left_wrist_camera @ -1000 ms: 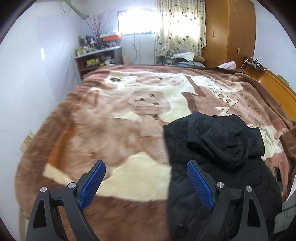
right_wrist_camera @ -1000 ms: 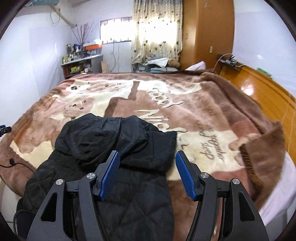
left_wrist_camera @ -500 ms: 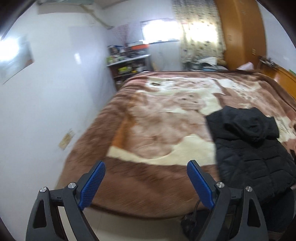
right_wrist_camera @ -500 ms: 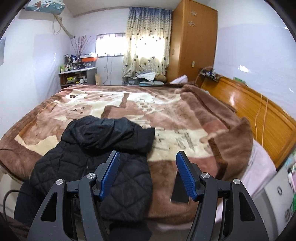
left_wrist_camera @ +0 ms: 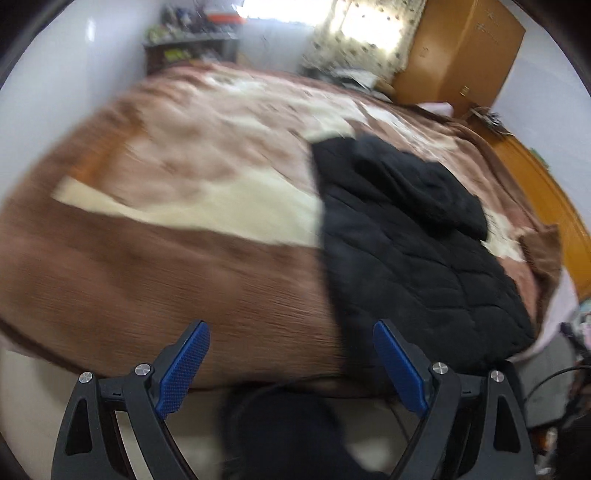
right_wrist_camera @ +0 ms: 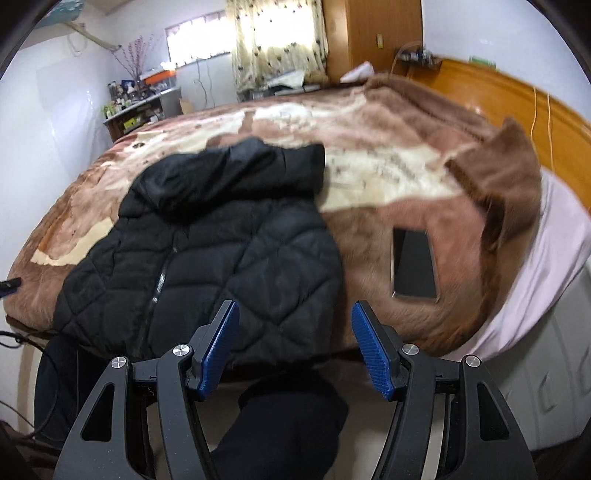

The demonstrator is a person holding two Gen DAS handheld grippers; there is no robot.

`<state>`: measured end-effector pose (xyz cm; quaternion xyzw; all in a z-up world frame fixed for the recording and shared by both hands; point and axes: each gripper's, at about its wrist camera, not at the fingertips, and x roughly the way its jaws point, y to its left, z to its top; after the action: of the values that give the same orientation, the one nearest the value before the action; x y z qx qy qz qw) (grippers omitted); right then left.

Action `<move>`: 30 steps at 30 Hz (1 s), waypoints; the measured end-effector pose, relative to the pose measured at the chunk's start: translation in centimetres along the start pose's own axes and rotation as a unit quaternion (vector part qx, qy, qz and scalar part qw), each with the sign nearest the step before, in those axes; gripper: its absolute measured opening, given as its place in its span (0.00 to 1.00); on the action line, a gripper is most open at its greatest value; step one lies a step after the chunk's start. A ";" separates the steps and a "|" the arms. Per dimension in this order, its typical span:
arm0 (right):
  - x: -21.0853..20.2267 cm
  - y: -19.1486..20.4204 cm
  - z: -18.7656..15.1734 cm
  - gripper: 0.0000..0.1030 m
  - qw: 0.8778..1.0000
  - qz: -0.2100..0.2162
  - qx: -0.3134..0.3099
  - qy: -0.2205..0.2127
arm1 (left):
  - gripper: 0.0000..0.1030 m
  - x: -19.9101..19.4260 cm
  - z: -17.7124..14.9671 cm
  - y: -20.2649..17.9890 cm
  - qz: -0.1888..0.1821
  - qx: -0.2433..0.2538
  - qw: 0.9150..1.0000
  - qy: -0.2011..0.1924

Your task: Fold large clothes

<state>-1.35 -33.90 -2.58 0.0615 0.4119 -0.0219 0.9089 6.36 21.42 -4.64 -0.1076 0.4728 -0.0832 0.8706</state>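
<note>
Fingers of my left gripper (left_wrist_camera: pixel 291 363) and right gripper (right_wrist_camera: pixel 295 343) stood wide, empty. The black jacket (right_wrist_camera: pixel 207 254) lay front-up at the bed (right_wrist_camera: pixel 424 184) edge. I judged gripping both hem corners together best.

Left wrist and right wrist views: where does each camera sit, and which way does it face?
Left wrist: on the left gripper, angled down over the near bed edge at the brown blanket; a dark-trousered leg shows below.
Right wrist: on the right gripper, angled down at the black quilted jacket, phone beside it; another leg below.
Shared: the jacket, blanket, wardrobe and curtained window.
</note>
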 end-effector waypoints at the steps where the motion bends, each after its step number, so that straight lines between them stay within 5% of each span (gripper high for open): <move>1: 0.7 -0.1 -0.4 0.62 1.000 0.001 0.003 0.009 | 0.88 1.3 -0.1 -0.9 -0.012 0.000 1.000 0.013; 6: 3.5 -0.5 -1.6 0.62 0.999 -0.008 0.007 0.041 | 0.87 5.2 0.3 -4.1 -0.019 0.026 0.999 0.042; 10: 5.2 -1.3 -1.8 0.72 0.998 -0.002 0.025 0.049 | 0.87 6.7 0.3 -4.5 -0.026 0.026 0.998 0.060; 21: 9.5 -2.7 -1.8 0.72 0.994 0.037 0.056 0.089 | 0.87 10.9 -1.6 -6.1 -0.048 0.031 0.989 0.137; 24: 10.2 -2.4 -1.7 0.72 0.992 0.047 0.057 0.103 | 0.72 11.5 -1.9 -7.0 -0.055 0.041 0.987 0.146; 26: 10.2 -2.0 -1.6 0.46 0.992 0.061 0.046 0.104 | 0.61 11.5 -1.9 -7.6 -0.060 0.050 0.986 0.150; 30: 10.0 -2.2 -1.3 0.28 0.991 0.061 0.045 0.108 | 0.39 10.6 -1.2 -7.4 -0.064 0.047 0.986 0.147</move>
<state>4.08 -35.82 -11.15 0.1291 0.5019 0.0216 0.8549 10.75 11.52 -11.82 -0.0832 0.5831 -0.1758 0.7888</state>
